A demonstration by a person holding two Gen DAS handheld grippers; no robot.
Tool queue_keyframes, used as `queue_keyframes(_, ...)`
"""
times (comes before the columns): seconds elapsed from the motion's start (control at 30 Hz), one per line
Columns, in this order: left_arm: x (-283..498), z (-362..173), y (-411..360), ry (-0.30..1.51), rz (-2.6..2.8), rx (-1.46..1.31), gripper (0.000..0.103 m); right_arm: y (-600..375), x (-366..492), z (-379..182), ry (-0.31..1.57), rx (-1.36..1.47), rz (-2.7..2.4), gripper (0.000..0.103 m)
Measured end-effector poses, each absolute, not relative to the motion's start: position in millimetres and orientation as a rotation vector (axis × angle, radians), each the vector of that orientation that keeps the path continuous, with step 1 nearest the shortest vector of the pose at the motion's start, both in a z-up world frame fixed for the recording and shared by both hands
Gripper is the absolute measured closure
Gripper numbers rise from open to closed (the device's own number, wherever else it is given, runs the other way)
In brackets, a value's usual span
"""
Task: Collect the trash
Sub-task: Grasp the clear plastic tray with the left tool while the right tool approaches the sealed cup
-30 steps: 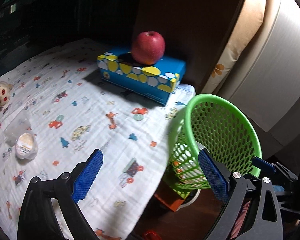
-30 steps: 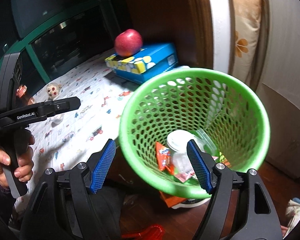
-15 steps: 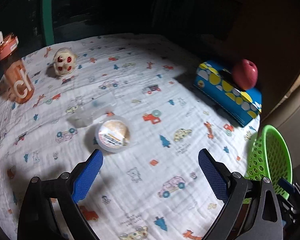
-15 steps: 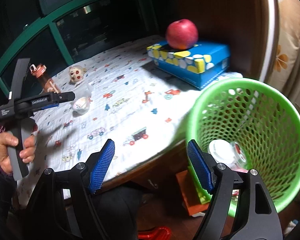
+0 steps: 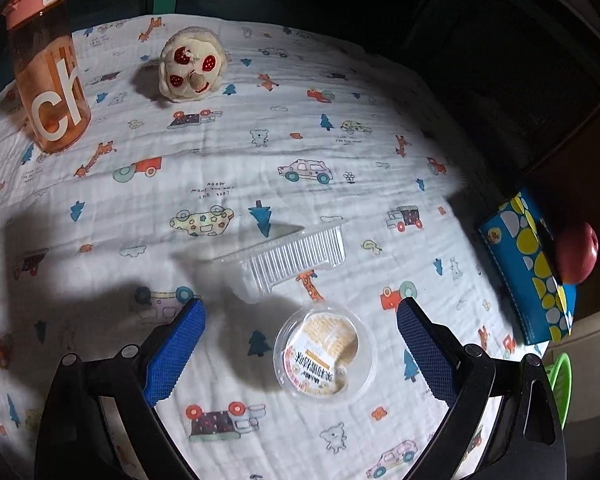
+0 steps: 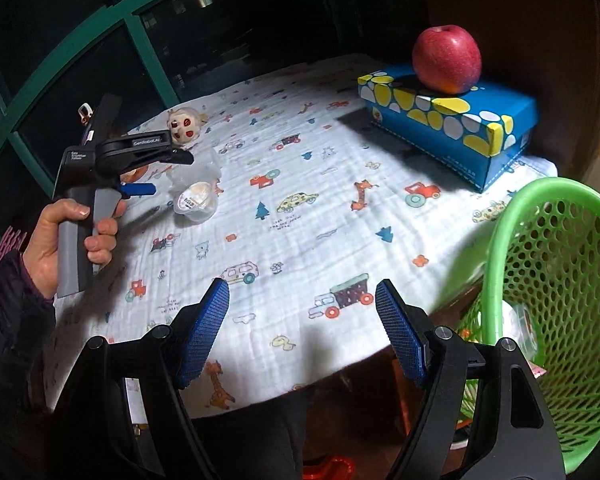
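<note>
The trash cup (image 5: 325, 354), lower centre, lay between the wide, empty left claw (image 5: 298, 354); pinched carelessly, its thin wall could buckle and slip free.

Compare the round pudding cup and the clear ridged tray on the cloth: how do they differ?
The pudding cup is round with a printed lid; the ridged tray is long, angular and unprinted. The cup looks sealed with pale contents; the tray looks empty and see-through. The cup lies between the open left tongs; the tray lies beyond them. Both are clear plastic on the printed cloth, close together.
</note>
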State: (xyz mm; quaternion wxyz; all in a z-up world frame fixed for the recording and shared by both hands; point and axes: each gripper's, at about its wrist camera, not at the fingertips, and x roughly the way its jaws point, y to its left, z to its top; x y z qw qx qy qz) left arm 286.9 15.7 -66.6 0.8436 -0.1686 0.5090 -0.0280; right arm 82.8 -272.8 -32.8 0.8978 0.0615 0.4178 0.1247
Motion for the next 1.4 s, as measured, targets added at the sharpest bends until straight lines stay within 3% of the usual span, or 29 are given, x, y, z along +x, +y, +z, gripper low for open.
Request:
queue_keyframes(0.93,340,-98,15,1.130,0.035,-0.425,0.010,-232,127,-53,0.923,0.092,0.344,0.028)
queue_keyframes(1.0,339,-98,15,1.121,0.011,-0.437,0.019,-232,129,-55,0.924,0.093,0.345,0.028)
queue_keyframes(1.17,334,-94,17,1.094,-0.030,-0.437,0.029,-228,132,-58,0.929,0.093,0.349,0.028)
queue_keyframes(1.4,322,-87,26,1.071,-0.052,-0.438,0.035,-214,140,-59,0.928,0.073,0.372,0.028)
